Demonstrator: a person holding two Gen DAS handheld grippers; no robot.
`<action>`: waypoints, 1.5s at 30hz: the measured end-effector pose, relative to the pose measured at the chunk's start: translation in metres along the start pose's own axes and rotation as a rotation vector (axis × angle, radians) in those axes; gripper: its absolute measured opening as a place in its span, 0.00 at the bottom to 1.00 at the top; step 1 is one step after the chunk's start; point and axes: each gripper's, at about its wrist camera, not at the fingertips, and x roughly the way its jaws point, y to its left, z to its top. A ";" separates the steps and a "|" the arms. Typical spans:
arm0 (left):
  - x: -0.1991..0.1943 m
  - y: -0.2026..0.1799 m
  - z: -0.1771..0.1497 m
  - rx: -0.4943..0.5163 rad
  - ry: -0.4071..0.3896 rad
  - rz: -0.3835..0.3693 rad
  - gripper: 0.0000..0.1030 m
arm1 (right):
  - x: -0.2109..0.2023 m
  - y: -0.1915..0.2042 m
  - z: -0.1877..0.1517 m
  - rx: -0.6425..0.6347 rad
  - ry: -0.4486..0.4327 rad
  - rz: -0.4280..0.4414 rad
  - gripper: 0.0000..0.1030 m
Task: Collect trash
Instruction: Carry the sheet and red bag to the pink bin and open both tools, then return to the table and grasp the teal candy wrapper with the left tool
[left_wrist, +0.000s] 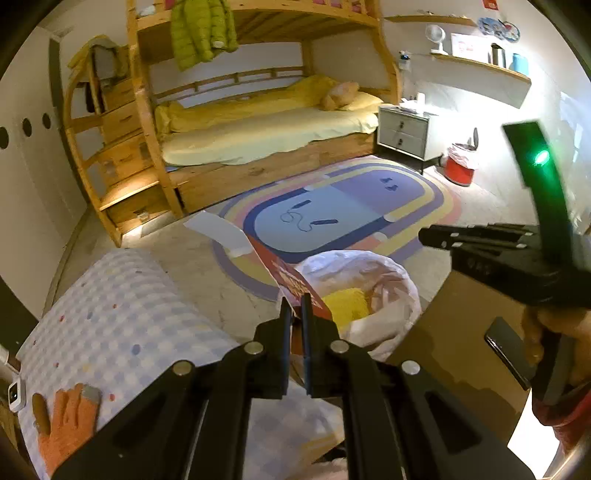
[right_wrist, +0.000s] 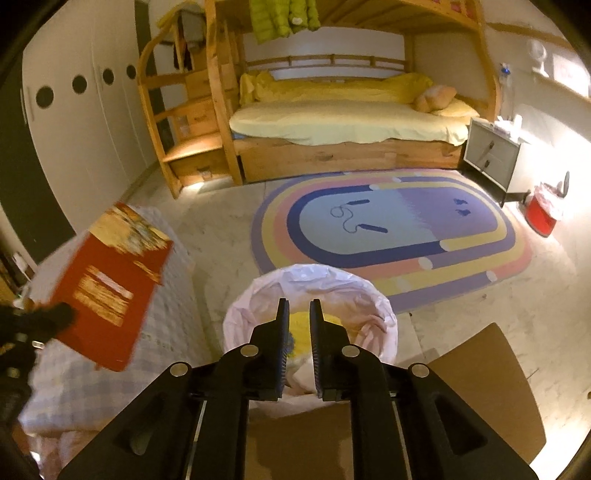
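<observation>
Left gripper (left_wrist: 295, 306) clamped on red card (right_wrist: 110, 280), beside lined bin (right_wrist: 310, 291). Right gripper (right_wrist: 299, 314) over bin, jaws slightly apart, nothing between.

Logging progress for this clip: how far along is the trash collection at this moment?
Done: something yellow already lies in the lined bin. In hand: the left gripper is shut on a red paper packet, held beside the bin, not yet over it. The right gripper hangs above the bin, jaws apart and empty. Left: drop the packet in.
</observation>
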 end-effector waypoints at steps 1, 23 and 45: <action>0.001 -0.003 0.001 0.004 0.003 -0.005 0.03 | -0.009 -0.006 -0.001 0.011 -0.012 0.006 0.13; 0.076 -0.061 0.035 0.085 0.031 -0.040 0.51 | -0.032 -0.056 0.002 0.137 -0.060 -0.031 0.21; -0.097 0.085 -0.061 -0.265 -0.056 0.186 0.57 | -0.069 0.108 0.003 -0.148 -0.068 0.231 0.40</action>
